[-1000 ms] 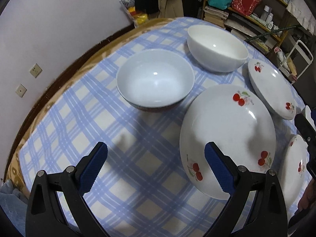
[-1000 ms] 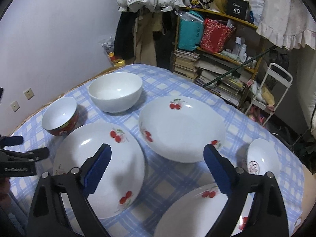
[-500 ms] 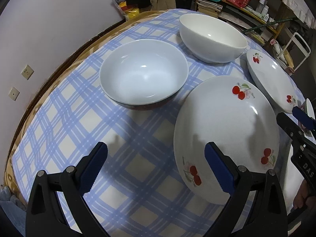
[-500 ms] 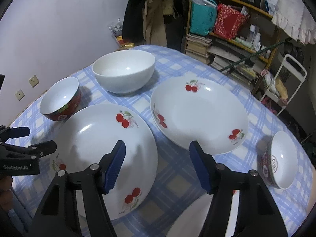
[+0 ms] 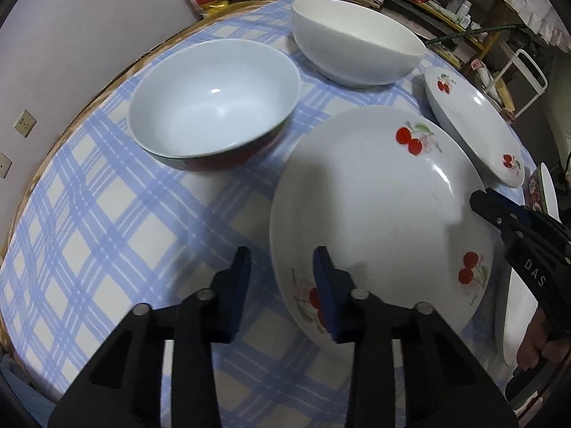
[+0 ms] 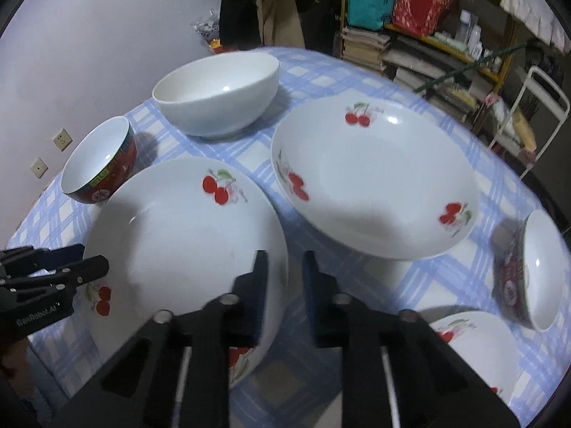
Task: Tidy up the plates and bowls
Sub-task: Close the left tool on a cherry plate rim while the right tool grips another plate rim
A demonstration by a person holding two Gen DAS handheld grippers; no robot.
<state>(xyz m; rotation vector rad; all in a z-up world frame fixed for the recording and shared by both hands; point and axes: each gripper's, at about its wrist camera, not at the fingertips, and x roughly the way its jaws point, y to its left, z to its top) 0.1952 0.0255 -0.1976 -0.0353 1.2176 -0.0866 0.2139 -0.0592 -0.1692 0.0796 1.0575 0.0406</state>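
A white plate with cherry prints (image 5: 374,207) (image 6: 178,242) lies on the blue checked tablecloth between both grippers. My left gripper (image 5: 282,278) straddles the plate's left rim, one finger over the plate and one outside. Its jaws are closing, and a strip of cloth still shows beside the rim. On the opposite side, my right gripper (image 6: 285,274) has the right rim between its closing jaws, with a narrow gap left. Each view also shows the other gripper at its rim: the right gripper (image 5: 480,201) and the left gripper (image 6: 89,260).
A red bowl with a white inside (image 5: 214,100) (image 6: 96,164) and a large white bowl (image 5: 357,46) (image 6: 217,96) stand behind the plate. A second cherry plate (image 6: 374,185), a small red bowl (image 6: 539,271) and a third plate (image 6: 474,349) sit to the right. Shelves stand beyond the table.
Both grippers have sunk toward the near cherry plate. Their jaws have gone from wide apart to narrow, each now around one rim of that plate.
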